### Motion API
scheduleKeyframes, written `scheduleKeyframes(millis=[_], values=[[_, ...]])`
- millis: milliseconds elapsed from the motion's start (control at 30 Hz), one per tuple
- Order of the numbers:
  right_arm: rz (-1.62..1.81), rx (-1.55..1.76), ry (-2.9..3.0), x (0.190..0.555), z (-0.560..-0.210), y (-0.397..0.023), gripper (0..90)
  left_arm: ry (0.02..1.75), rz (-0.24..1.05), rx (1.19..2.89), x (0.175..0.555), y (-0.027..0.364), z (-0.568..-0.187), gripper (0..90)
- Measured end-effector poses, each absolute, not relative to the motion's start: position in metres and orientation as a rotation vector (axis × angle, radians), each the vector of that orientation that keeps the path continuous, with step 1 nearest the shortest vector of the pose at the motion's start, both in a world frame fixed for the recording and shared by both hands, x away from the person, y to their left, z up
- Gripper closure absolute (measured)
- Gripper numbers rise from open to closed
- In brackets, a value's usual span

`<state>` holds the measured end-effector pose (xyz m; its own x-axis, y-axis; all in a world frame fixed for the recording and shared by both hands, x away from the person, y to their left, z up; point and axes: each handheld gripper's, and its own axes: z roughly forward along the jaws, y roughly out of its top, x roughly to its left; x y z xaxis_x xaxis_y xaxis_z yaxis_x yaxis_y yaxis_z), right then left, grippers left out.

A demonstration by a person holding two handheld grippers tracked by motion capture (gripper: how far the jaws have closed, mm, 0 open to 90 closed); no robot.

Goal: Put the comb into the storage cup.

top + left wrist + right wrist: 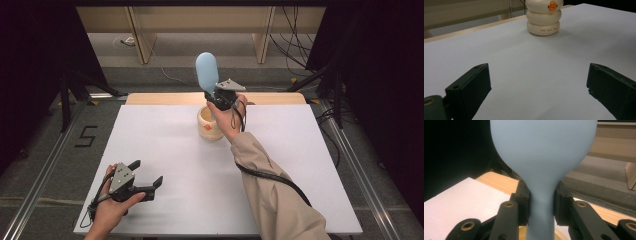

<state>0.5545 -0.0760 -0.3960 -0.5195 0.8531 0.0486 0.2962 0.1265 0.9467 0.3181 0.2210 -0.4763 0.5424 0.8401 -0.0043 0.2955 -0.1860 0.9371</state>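
Note:
A pale blue spatula (206,71) stands upright, its broad head up, over a cream ribbed holder (209,127) with an orange beak mark. My right gripper (218,97) is shut on the spatula's narrow neck (541,205), just above the holder's mouth; both pads press on it. The holder (543,20) shows as a stack of rounded rings at the far middle of the white mat. My left gripper (148,174) rests near the mat's front left corner, open, with bare mat between its jaws (537,85).
The white mat (165,150) covers a wooden table whose far edge (165,98) shows behind the holder. Metal rails run along both sides of the table. Cables lie on the grey floor beyond, by wooden furniture legs.

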Motion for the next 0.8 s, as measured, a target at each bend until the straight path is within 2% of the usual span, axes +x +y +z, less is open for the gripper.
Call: scheduleKeyframes(millis=[800], values=[[1.388, 1.111, 1.905, 0.5541, -0.4019, -0.0777, 70.2, 0.954, 0.654, 1.739, 0.3180, 0.2211, -0.4764, 5.0]])
